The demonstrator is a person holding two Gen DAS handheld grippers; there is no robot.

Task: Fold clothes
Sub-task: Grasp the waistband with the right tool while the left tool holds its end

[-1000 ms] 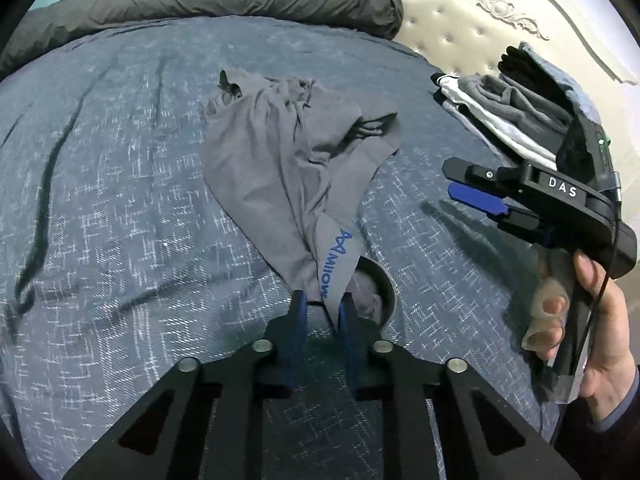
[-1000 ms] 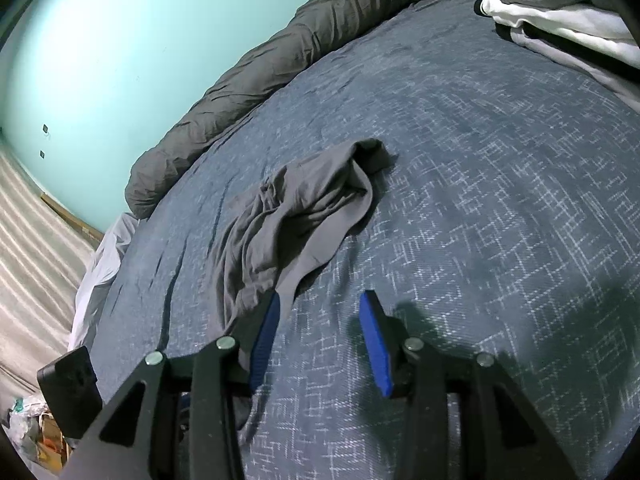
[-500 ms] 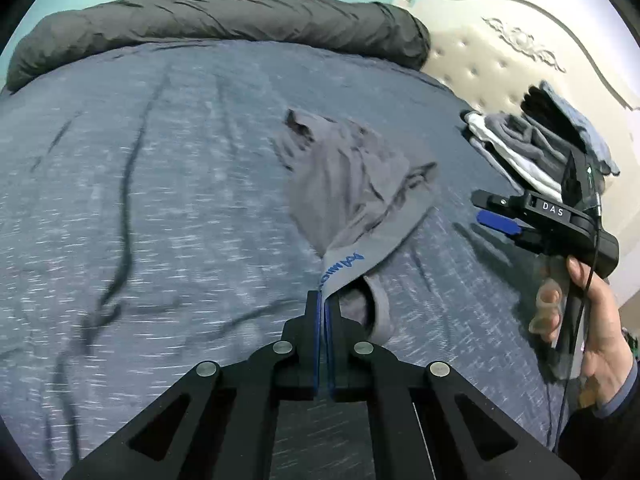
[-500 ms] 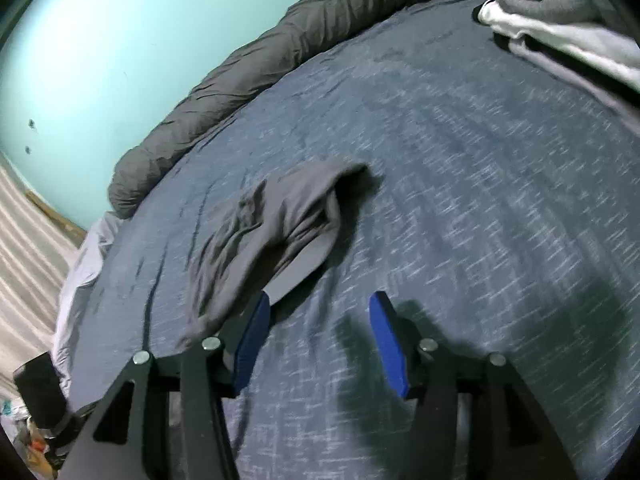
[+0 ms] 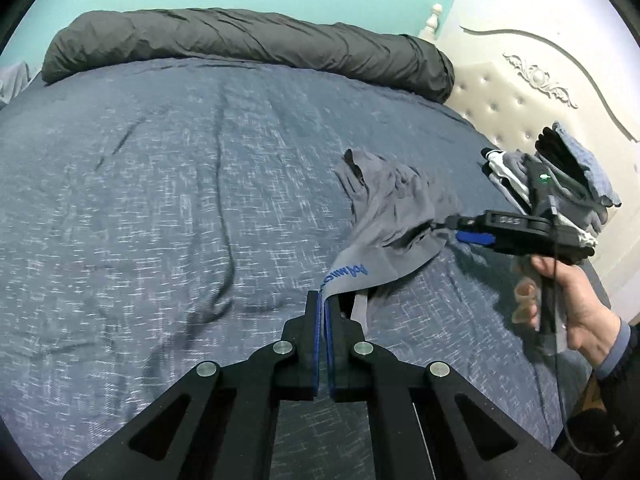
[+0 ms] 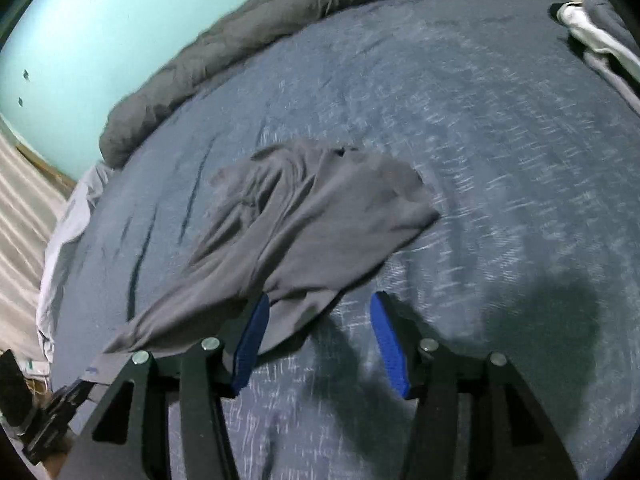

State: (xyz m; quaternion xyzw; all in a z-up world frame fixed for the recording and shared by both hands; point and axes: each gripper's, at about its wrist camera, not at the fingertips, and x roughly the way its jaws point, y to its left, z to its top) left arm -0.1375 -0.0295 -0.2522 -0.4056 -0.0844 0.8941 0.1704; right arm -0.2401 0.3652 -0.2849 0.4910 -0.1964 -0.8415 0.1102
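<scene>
A crumpled grey pair of underwear [image 5: 394, 216] with a blue-lettered waistband lies on the blue bed cover [image 5: 180, 200]. My left gripper [image 5: 322, 300] is shut on the waistband and lifts that end off the bed. My right gripper [image 6: 318, 328] is open, and the garment's edge [image 6: 304, 240] lies between its blue pads. In the left wrist view the right gripper [image 5: 460, 230] reaches to the garment's right edge, held by a hand.
A rolled dark grey duvet [image 5: 248, 50] lies along the far edge of the bed. A stack of folded clothes [image 5: 568, 176] sits at the right by the cream headboard [image 5: 532, 80]. The stack's edge also shows in the right wrist view [image 6: 596, 44].
My left gripper closed on the waistband and pulled it up and left. My right gripper moved in to the garment's edge, still open.
</scene>
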